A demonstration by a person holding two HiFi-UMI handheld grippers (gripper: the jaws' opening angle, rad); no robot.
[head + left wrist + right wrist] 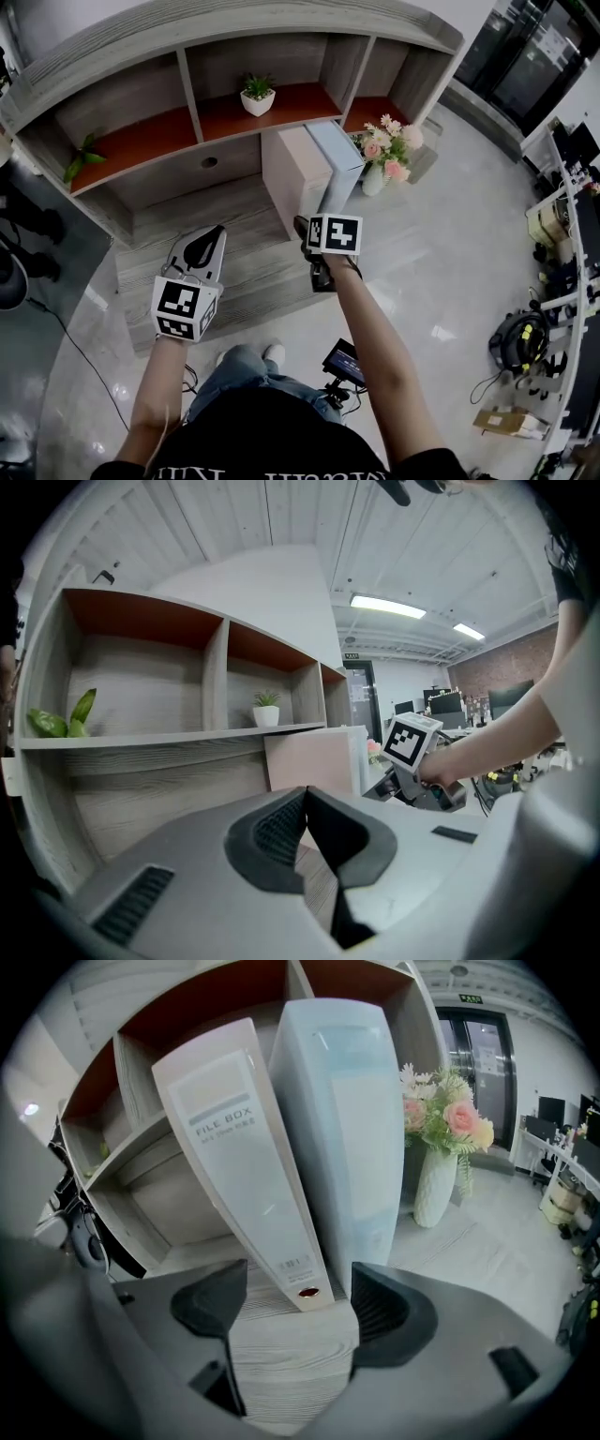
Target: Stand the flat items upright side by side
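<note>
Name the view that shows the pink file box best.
The right gripper view: the pink file box is close up, its labelled spine facing the camera. The head view shows only its top and side from above; the left gripper view shows just one plain side.

Two file boxes stand on end, side by side, on the wood-grain table (234, 272), below the shelf unit.

Pale pink file box (239, 1147): narrow spine faces out. It has a grey label panel printed "FILE BOX" and a small round ring near the foot. In the right gripper view its top tips slightly left.

Light blue file box (347, 1119): just right of the pink one and upright. The two meet at the base, with a thin wedge of gap toward the tops.
</note>
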